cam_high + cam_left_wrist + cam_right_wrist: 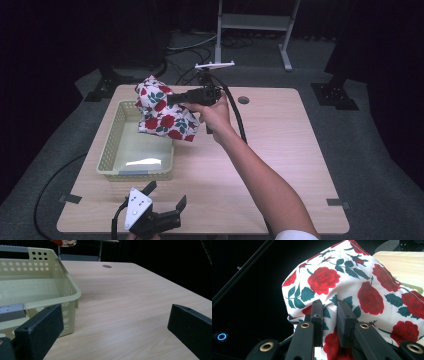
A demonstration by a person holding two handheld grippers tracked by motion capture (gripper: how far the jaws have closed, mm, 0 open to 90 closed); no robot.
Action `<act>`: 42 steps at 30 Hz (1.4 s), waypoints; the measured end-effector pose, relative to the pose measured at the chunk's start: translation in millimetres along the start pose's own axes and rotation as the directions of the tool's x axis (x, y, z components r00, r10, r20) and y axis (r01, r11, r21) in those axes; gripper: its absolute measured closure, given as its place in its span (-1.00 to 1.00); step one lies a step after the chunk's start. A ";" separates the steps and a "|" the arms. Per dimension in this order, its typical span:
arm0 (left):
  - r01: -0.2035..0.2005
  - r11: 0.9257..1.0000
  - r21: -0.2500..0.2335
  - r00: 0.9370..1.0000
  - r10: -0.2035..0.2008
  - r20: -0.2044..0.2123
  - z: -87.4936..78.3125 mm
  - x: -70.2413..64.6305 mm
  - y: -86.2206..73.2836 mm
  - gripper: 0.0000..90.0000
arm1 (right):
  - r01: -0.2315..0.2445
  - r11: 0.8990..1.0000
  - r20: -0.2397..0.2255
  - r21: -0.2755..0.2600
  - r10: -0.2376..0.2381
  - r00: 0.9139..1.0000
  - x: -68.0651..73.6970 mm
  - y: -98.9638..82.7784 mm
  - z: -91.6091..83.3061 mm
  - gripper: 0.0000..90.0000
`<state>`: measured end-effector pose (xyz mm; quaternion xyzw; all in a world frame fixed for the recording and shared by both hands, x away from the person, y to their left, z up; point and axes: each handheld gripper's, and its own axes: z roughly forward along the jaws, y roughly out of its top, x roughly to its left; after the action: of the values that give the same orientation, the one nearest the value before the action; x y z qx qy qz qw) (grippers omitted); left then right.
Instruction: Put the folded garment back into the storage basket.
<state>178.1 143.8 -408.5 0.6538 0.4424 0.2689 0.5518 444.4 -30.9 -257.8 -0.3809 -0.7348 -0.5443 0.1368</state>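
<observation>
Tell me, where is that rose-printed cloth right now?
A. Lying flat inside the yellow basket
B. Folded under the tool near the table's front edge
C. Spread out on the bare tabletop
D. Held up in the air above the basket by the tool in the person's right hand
D: the right tool has its jaws pinched on the rose-printed cloth, which hangs above the far end of the yellow basket.

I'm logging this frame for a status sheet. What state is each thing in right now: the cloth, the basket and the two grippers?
Rose-print cloth: bunched, lifted off the table, hanging over the basket's far right corner.
Basket: upright on the table, nothing in it.
Right gripper: fingers shut on a fold of the cloth.
Left gripper: fingers wide open, holding nothing, low at the near table edge.
</observation>
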 end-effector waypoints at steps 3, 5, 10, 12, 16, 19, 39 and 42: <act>0.000 1.000 -0.001 1.000 0.000 -0.001 0.0 0.1 0.0 -1.00 | -0.003 1.000 -0.006 0.002 0.003 1.000 0.8 0.0 4.7 0.72; 0.001 1.000 -0.002 1.000 -0.001 -0.001 -0.1 0.1 0.0 -1.00 | -0.002 1.000 -0.009 0.004 0.002 1.000 1.2 -0.1 7.5 0.72; 0.005 1.000 -0.005 1.000 -0.005 0.001 -1.0 0.7 0.4 -1.00 | -0.001 1.000 -0.024 0.009 0.001 1.000 3.3 -0.4 15.0 0.72; 0.005 1.000 -0.004 1.000 -0.005 0.000 -1.0 0.8 0.3 -1.00 | 0.003 1.000 -0.028 0.008 -0.003 1.000 3.7 -0.1 17.3 0.72; 0.002 1.000 -0.005 1.000 -0.002 0.001 -0.9 0.3 0.4 -1.00 | 0.002 1.000 -0.031 0.009 -0.002 1.000 4.0 -0.2 21.5 0.72; 0.002 1.000 -0.004 1.000 -0.002 0.000 -0.6 0.0 0.2 -1.00 | 0.007 1.000 -0.028 0.016 -0.006 1.000 3.6 -1.5 26.4 0.72; 0.007 1.000 -0.007 1.000 -0.007 -0.002 -1.0 1.3 0.4 -1.00 | -0.005 0.999 -0.037 0.032 0.006 0.999 -1.2 -4.7 55.7 0.71; 0.007 1.000 -0.007 1.000 -0.007 -0.004 -1.0 1.5 0.4 -1.00 | -0.008 0.999 -0.037 0.034 0.009 0.999 -2.8 -5.6 60.1 0.71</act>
<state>178.1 145.6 -408.0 0.6498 0.4448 0.2698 0.5541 455.1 21.6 -285.7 -0.3713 -0.7396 -0.5382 0.1592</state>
